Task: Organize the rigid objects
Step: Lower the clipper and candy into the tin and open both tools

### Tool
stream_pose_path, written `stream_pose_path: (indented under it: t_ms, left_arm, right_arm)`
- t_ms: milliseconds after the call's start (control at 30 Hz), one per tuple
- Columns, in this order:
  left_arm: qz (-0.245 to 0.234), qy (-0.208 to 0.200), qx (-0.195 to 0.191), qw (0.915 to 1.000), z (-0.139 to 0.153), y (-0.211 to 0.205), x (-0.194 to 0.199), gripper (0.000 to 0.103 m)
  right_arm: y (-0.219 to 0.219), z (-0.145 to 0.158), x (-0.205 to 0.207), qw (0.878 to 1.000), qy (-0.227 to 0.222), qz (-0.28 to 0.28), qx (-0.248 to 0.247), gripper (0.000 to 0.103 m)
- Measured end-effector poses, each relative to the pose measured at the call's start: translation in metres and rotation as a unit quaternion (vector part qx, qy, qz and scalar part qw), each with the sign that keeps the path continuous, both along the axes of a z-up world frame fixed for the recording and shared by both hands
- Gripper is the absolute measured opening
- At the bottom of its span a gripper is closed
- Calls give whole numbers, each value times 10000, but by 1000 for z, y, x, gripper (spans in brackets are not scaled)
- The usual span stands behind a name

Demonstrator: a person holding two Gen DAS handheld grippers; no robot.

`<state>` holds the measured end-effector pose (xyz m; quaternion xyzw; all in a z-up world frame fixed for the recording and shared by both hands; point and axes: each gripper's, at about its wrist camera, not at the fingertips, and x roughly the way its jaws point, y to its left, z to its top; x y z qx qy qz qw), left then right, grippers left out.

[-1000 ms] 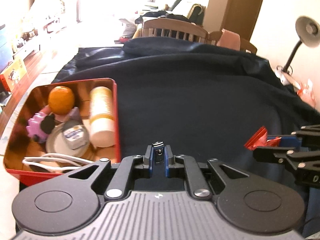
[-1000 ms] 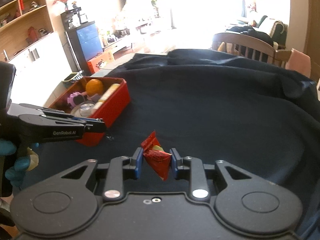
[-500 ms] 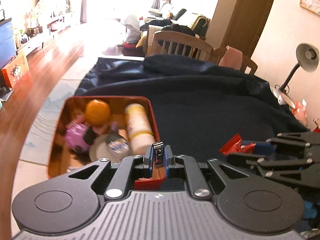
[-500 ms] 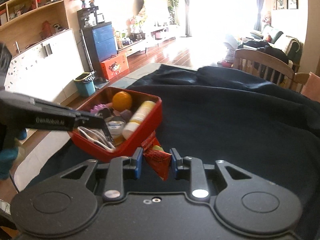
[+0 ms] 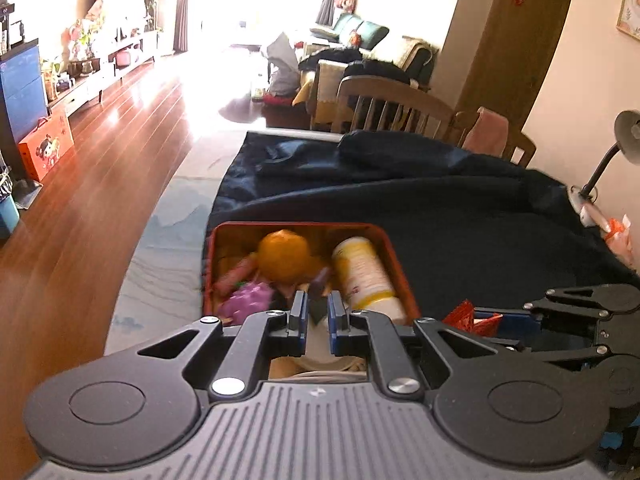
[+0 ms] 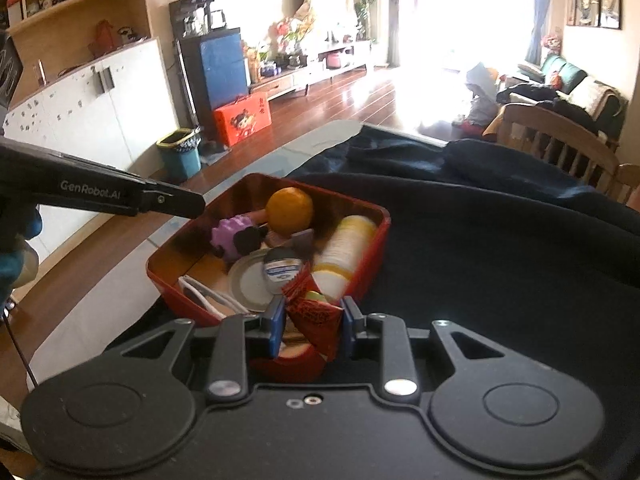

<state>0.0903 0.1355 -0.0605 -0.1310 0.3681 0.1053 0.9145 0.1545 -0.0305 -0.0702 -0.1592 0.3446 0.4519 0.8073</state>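
A crinkled red foil snack packet (image 6: 314, 314) is clamped in the right gripper (image 6: 312, 320), low in the frame, over the near edge of the red rectangular metal tin (image 6: 374, 258). It is judged light, crushable and slippery, best pinched mid-body. The left gripper (image 5: 317, 314) is nearly closed; whether anything is held cannot be told.

The tin box (image 6: 374, 216) is red outside and shiny gold inside; the round fruit (image 6: 289, 210) is orange; the toy (image 6: 228, 234) is purple; the bottle (image 6: 346, 246) is pale yellow; the candy wrapper (image 6: 314, 312) is red; the table cloth (image 6: 500, 260) is dark blue.
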Motion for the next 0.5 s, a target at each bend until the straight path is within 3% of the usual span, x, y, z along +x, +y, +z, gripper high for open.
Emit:
stream_pose_path:
  t_ms: [233, 500]
  left_arm:
    - [-67, 399, -105, 9991, -26, 21, 2, 10]
    - [-268, 539, -100, 9981, -41, 29, 5, 10]
  right_arm:
    - [37, -18, -7, 9994, -52, 141, -322, 31]
    - [54, -34, -11, 9983, 6, 81, -576, 35]
